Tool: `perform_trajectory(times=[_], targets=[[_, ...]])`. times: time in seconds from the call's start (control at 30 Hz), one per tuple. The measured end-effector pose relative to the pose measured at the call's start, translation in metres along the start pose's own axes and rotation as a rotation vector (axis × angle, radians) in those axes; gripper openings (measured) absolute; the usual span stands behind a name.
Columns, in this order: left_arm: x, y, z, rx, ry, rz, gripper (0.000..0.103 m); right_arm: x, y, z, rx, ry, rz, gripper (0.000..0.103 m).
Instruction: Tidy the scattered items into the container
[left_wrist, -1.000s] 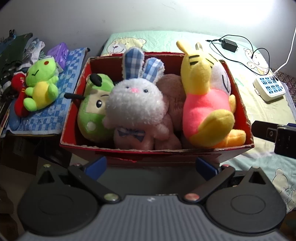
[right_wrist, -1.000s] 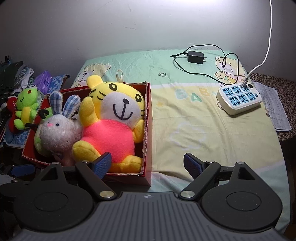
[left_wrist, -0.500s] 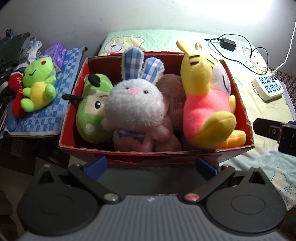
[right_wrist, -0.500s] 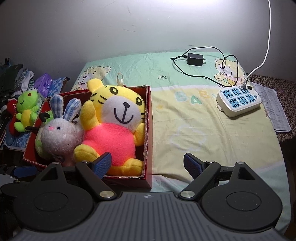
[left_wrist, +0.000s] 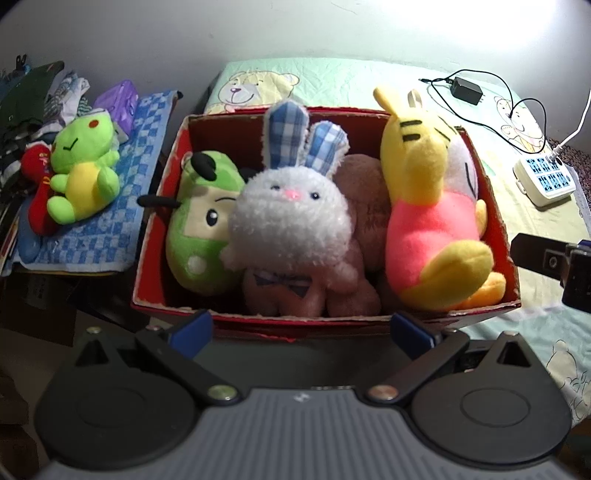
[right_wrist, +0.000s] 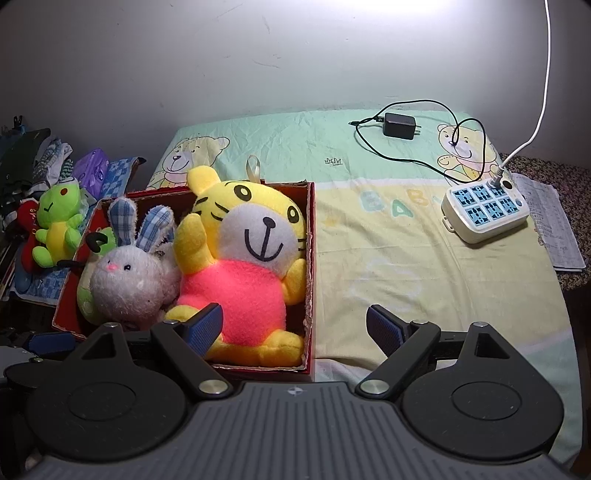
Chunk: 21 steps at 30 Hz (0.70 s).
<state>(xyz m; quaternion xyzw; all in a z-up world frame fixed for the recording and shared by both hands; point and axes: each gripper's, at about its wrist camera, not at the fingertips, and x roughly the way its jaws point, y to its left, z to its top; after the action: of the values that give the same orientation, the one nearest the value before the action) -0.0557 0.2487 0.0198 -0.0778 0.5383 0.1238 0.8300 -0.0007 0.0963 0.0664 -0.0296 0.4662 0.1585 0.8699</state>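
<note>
A red cardboard box (left_wrist: 155, 236) (right_wrist: 312, 236) sits on the bed's near left corner. It holds a grey rabbit plush (left_wrist: 291, 236) (right_wrist: 129, 284) with checked blue ears, a yellow tiger plush (left_wrist: 432, 221) (right_wrist: 247, 266) in pink, a green plush (left_wrist: 199, 236) and a brown plush (left_wrist: 365, 206) behind them. My left gripper (left_wrist: 301, 330) is open just before the box's near wall, holding nothing. My right gripper (right_wrist: 295, 326) is open at the box's near right corner, also holding nothing. Part of the right gripper (left_wrist: 554, 264) shows in the left wrist view.
A green frog plush (left_wrist: 83, 170) (right_wrist: 57, 225) and a red toy (left_wrist: 37, 192) lie on a blue checked cloth (left_wrist: 122, 206) left of the bed. A white power strip (right_wrist: 485, 212), a black charger (right_wrist: 399, 125) with cable and papers (right_wrist: 554, 225) lie at the right.
Both grippers have drawn back and up a little from the box, so the scene sits slightly farther away. The toys and the box have not moved.
</note>
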Motion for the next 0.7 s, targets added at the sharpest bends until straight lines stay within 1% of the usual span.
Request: perform_trajectory(times=[0.23, 0.53, 0.7], targets=[[0.0, -0.003, 0.003, 0.018, -0.017, 0.002, 0.102, 0.001, 0.001, 0.002, -0.006, 0.003, 0.0, 0.087], [0.003, -0.001, 0.008, 0.028, -0.033, 0.008, 0.102, 0.004, -0.003, 0.004, 0.022, 0.009, 0.001, 0.087], [0.002, 0.001, 0.011, 0.024, -0.063, 0.024, 0.102, 0.006, -0.002, 0.008, 0.036, 0.004, 0.011, 0.086]])
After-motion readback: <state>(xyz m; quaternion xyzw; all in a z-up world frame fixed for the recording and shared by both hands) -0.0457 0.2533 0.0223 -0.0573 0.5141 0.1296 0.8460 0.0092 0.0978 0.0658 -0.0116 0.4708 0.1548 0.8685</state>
